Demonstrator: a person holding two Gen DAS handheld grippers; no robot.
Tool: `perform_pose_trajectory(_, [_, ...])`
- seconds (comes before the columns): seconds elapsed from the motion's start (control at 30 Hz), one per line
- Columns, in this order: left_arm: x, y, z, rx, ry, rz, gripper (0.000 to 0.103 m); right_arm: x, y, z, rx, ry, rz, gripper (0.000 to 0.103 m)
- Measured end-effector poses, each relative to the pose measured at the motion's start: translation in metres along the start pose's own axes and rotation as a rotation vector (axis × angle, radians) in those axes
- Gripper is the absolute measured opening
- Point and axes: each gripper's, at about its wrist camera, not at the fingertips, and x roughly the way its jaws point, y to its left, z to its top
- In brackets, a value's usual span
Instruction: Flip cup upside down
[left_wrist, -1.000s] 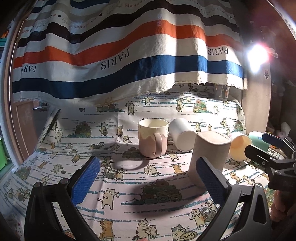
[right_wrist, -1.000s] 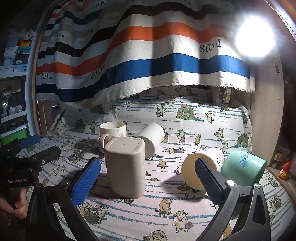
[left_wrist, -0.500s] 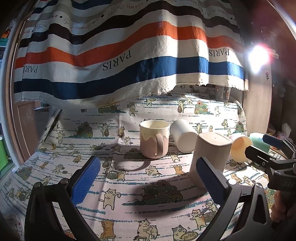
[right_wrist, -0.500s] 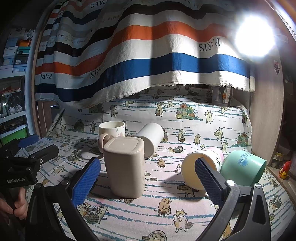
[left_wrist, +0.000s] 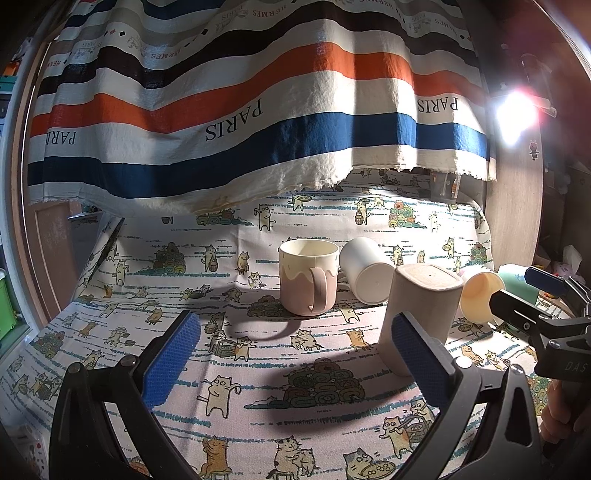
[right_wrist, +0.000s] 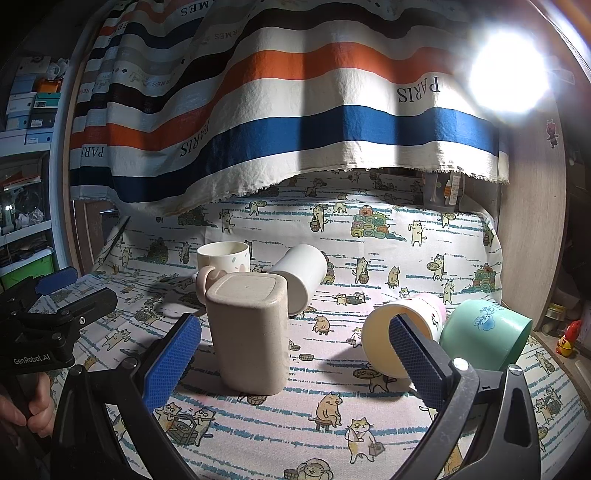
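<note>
Showing only rightward, the green cup (right_wrist: 485, 338) lies tipped.

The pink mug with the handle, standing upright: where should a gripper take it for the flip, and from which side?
Grip the pink mug across its body below the rim, from the left gripper's side. It stands mouth up, with its handle facing that camera, so the jaws should straddle the walls either side of the handle.

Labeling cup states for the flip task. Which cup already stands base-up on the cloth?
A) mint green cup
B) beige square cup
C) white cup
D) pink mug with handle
B: the beige square cup stands with its flat closed base on top, while the pink mug is upright and open and the other two lie on their sides.
</note>
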Motion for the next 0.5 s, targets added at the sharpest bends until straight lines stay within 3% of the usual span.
perform_pose_trajectory(0.5, [-0.0012, 0.001, 0.0002, -0.002, 0.0, 0.003, 0.103, 0.0001, -0.0001, 0.0001, 0.0, 0.0, 0.0, 0.103])
